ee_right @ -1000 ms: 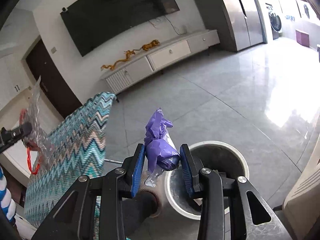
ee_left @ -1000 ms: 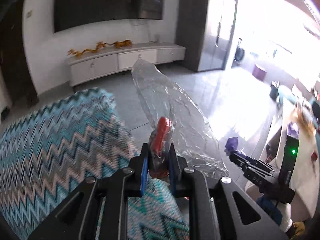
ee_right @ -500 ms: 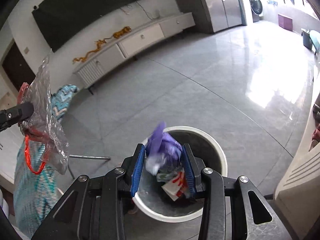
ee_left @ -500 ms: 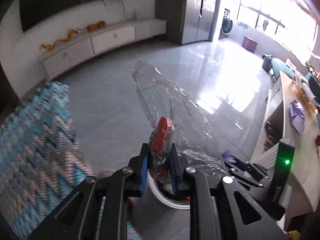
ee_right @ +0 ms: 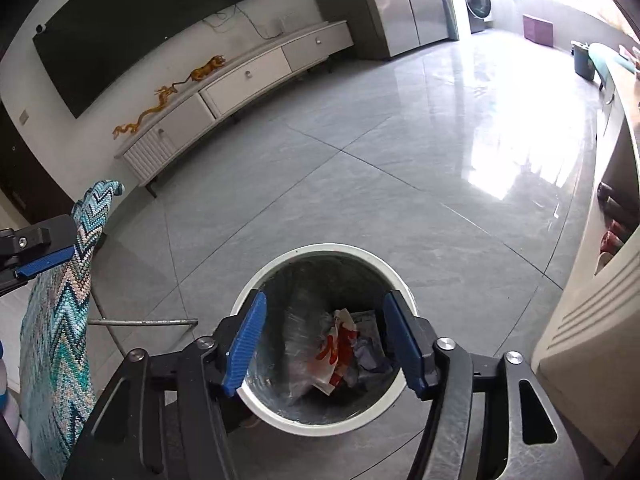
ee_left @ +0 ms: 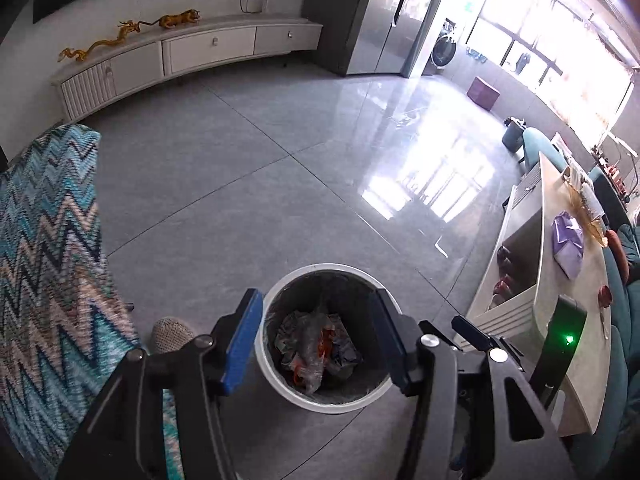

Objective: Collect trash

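Your left gripper (ee_left: 316, 338) hangs over the trash bin (ee_left: 280, 386), jaws opening, nothing between the blue pads (ee_left: 242, 344); it has let go and touches nothing. Your right gripper (ee_right: 324, 344) is the same: jaws opening, pads bare, poised above the same bin (ee_right: 320, 426) with only air in the gap.

The trash is inside the bin. In the left view a clear plastic bag with red bits (ee_left: 312, 356) lies on top of crumpled wrappers. In the right view you see a clear film (ee_right: 296, 364) against the left inner wall, a white and red wrapper (ee_right: 340, 350) in the middle and a purple crumpled piece (ee_right: 366, 356) just beside it on the right.

Hard to read: the near part of the bin's rim is cut off by your gripper bodies in both views, and the pile's lower layers are too dark and jumbled to name. In the left view your right gripper shows only as black fingers and a body with a green light (ee_left: 568, 338). In the right view your left gripper is only a blue pad tip (ee_right: 44, 262) at the frame's left edge, in front of the zigzag fabric (ee_right: 60, 320). A purple item (ee_left: 568, 244) lies on the counter (ee_left: 588, 360) at right, stretched by the lens, so you can't tell what it is.
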A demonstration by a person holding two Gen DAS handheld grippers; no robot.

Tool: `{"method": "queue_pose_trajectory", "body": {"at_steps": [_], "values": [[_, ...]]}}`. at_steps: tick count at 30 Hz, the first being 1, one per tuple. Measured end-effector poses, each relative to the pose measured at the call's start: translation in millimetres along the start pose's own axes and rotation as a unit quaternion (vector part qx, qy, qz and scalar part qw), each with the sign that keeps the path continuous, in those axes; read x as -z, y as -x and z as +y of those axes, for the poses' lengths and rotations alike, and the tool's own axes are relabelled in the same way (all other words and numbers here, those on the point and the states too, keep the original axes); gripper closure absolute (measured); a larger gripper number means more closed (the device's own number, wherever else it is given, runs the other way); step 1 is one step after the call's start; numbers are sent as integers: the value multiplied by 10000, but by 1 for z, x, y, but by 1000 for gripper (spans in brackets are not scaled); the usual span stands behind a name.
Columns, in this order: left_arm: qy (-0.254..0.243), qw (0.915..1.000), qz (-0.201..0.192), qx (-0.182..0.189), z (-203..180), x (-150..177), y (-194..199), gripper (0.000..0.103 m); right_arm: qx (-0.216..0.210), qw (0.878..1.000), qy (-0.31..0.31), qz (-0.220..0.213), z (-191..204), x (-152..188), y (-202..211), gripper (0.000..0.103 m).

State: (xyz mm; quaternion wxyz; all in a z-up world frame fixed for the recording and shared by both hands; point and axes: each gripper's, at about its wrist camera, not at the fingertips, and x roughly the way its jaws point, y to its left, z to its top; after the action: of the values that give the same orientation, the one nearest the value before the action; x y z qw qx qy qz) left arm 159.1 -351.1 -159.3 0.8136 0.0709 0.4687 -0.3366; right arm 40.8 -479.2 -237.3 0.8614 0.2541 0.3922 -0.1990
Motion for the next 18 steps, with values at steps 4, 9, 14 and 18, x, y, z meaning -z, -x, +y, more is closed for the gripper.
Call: {"method": "queue_pose_trajectory", "body": {"at_steps": [4,9,14,18], "values": [[56,9997,-202,-126,15,5,25,49,-33,9998,164,-98,25,0,13,36],[154,9941,-814,-700,53,19,84,49,-174,9976,546,-384,71,-7,41,21],[410,9783,-1449,-1422,95,40,149,49,-395,9911,1050,-719,130,-11,72,12],[638,9614,-1854,-1929,126,64,194,41,-633,9825,1537,-843,184,-5,93,10]]}}
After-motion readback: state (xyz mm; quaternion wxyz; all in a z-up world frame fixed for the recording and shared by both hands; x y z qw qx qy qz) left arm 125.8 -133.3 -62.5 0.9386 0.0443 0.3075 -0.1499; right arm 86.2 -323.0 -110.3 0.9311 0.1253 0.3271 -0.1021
